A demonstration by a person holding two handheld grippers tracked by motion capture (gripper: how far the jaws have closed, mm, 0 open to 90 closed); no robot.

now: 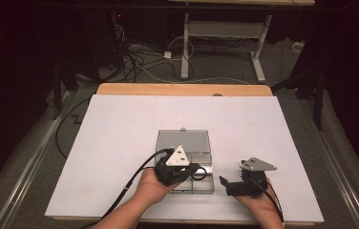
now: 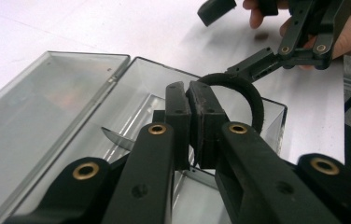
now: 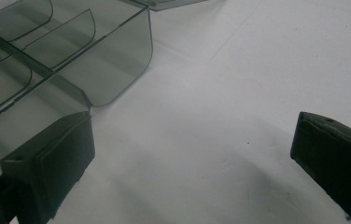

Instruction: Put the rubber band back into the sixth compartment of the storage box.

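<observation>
We carry a black gripper in each hand. The left gripper point(image 1: 193, 171) bears a pale grey three-cornered plate with small dark marks on top, and a thick black cable trails from it past the forearm. In the left gripper view its black arms show round brass-coloured rivets and small screw holes, and its pads are flat, worn rectangular blocks. The right gripper point(image 1: 227, 185) has a darker grey three-cornered plate and a thin black cable. Our forearms are bare, with no sleeves.

Left tongs point(image 2: 191, 122) clamped tight — right tongs point(image 3: 187, 158) spread wide.
</observation>
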